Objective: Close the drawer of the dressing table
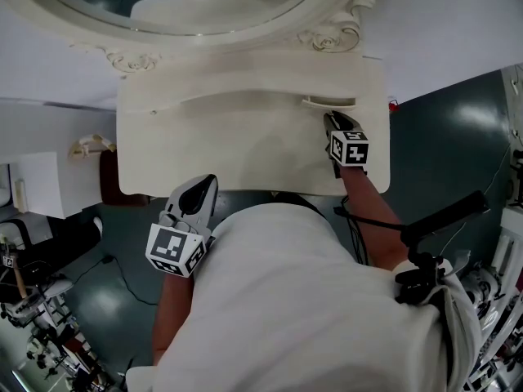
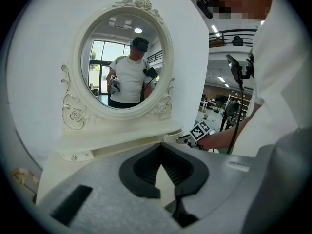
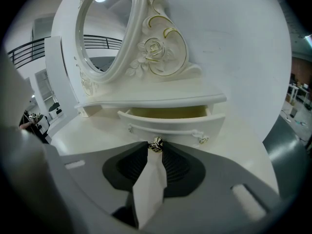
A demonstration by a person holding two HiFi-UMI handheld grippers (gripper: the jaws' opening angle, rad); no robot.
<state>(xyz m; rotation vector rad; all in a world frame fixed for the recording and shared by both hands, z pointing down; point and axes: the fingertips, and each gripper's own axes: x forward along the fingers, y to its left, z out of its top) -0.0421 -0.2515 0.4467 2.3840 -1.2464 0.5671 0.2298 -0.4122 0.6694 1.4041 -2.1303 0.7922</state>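
Head view, table [image 1: 245, 149]: a cream top fills the middle of the frame. Its front edge is nearest the person and its back edge lies under the mirror.
Mirror [image 2: 124, 65]: an oval in a carved frame, standing along the back edge.
Drawer [image 3: 170, 122]: it sits at the back right corner, under a shallow shelf below the mirror, and is partly pulled out toward the front edge, so its pale inside shows. Its front runs lengthwise along the back edge.
Right gripper [image 3: 155, 148]: it reaches in from the front edge on the right side, square to the drawer front. Its jaws are pinched on the knob, with the tips on either side of it.
Left gripper [image 2: 160, 150]: it hangs at the front edge, left of the middle and well apart from the drawer. Its jaw tips are together with nothing between them.
Knob [image 3: 155, 144]: small and metallic, at the middle of the drawer front and facing the front edge.
Key relation: the drawer lies straight ahead of the right gripper, toward the back edge. Closing it likely calls for a level push toward that edge, across the front's long axis. The right hand is the nearer one and already holds the knob.
Risk: a skewed push could jam the drawer in its slot.
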